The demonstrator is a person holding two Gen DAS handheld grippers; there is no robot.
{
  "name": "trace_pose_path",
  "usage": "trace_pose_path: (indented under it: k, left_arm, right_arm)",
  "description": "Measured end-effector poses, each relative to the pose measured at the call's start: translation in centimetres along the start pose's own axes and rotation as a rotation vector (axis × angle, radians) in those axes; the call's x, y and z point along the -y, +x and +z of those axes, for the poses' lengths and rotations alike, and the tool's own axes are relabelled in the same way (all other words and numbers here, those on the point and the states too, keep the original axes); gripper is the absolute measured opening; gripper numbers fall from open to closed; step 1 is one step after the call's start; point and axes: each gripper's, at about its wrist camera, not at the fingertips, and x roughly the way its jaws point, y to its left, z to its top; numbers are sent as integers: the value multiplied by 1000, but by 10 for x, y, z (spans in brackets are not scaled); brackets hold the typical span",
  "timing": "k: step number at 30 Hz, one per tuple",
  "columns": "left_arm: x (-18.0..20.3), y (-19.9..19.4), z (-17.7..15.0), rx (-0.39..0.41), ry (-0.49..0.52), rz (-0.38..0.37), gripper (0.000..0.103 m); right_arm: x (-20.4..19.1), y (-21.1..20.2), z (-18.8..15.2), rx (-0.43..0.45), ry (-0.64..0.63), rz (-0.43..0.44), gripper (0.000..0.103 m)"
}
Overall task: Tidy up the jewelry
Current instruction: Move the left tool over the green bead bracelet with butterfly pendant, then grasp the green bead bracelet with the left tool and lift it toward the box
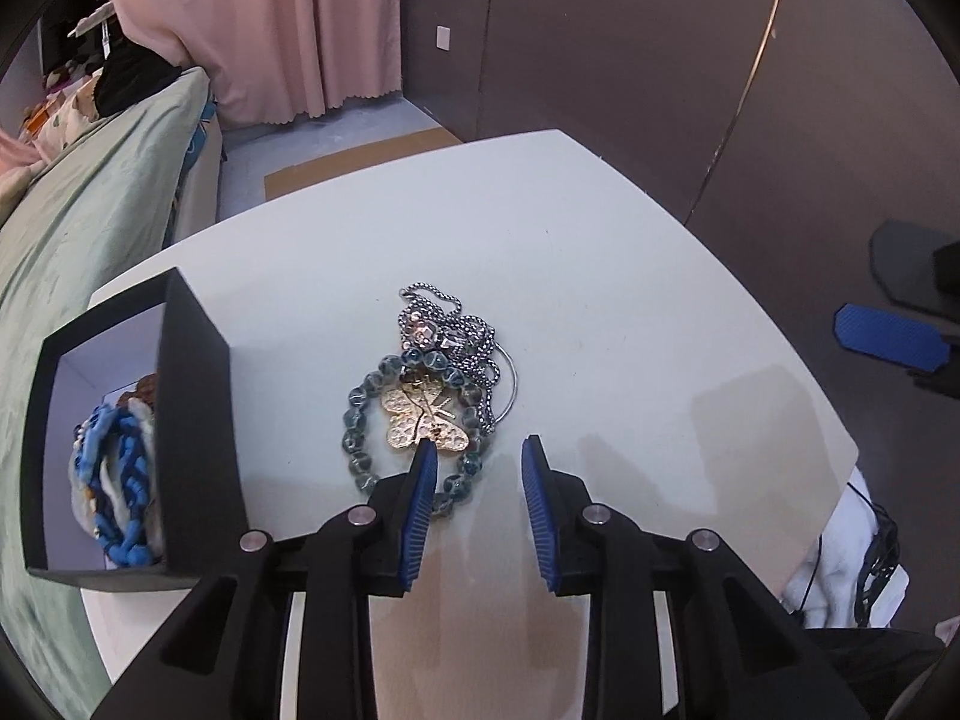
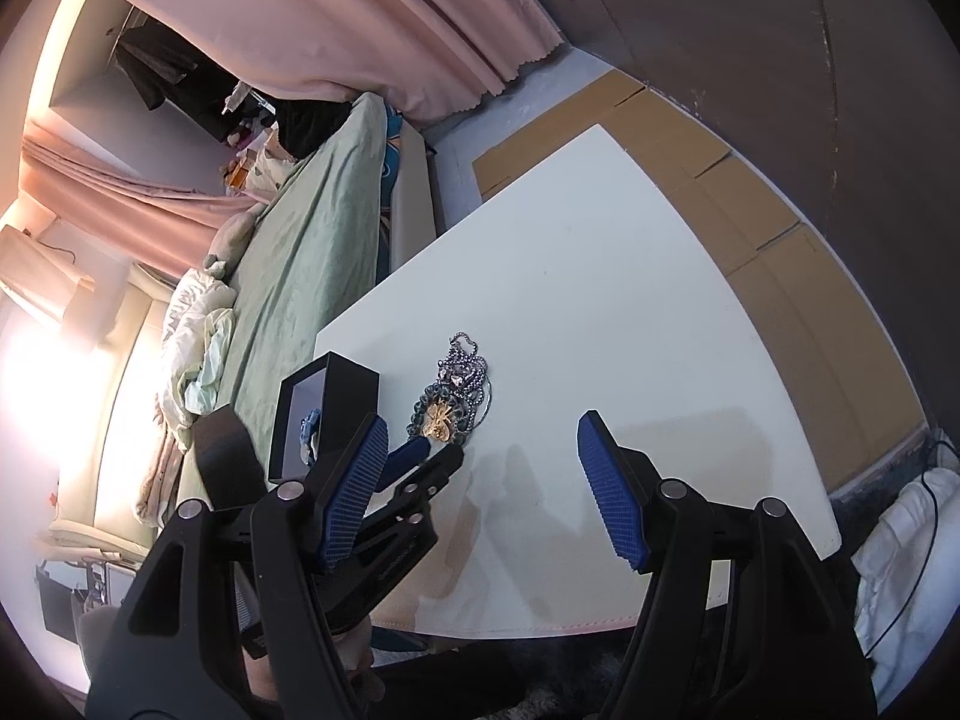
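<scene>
just now: left gripper [image 1: 477, 450] pitched steeply down at the white table [image 1: 600, 276], jaws narrowly apart, gripping nothing, one fingertip over the gold butterfly pendant [image 1: 423, 417] and blue bead bracelet [image 1: 360, 420]; silver chain [image 1: 456, 330] heaped just past the tips; black box [image 1: 192, 420] with blue braided pieces to the left. right gripper [image 2: 480, 426] angled down off to the right, jaws wide and empty; green bed [image 1: 90, 228], pink curtain [image 1: 288, 30] beyond
</scene>
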Motion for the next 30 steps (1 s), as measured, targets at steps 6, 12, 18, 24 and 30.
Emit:
trace_pose_path:
  k: [6,12,18,24,30]
  left_arm:
    - [4,8,-1,-18,12,13,26]
    - [9,9,-6,-39,32,19,24]
    - [11,3,-13,-58,40,19,16]
    - [8,3,-14,-46,32,37,7]
    - [5,-12,-12,-4,1,19,6]
  right_arm:
    - [-3,5,0,-12,-10,-7,67]
    - [-4,6,-2,-19,-17,-12,67]
    - [-7,7,-4,-27,-24,-9,67]
    - [-6,10,-3,-34,-28,-13,67]
    - [-10,14,-6,-41,-36,-16,67]
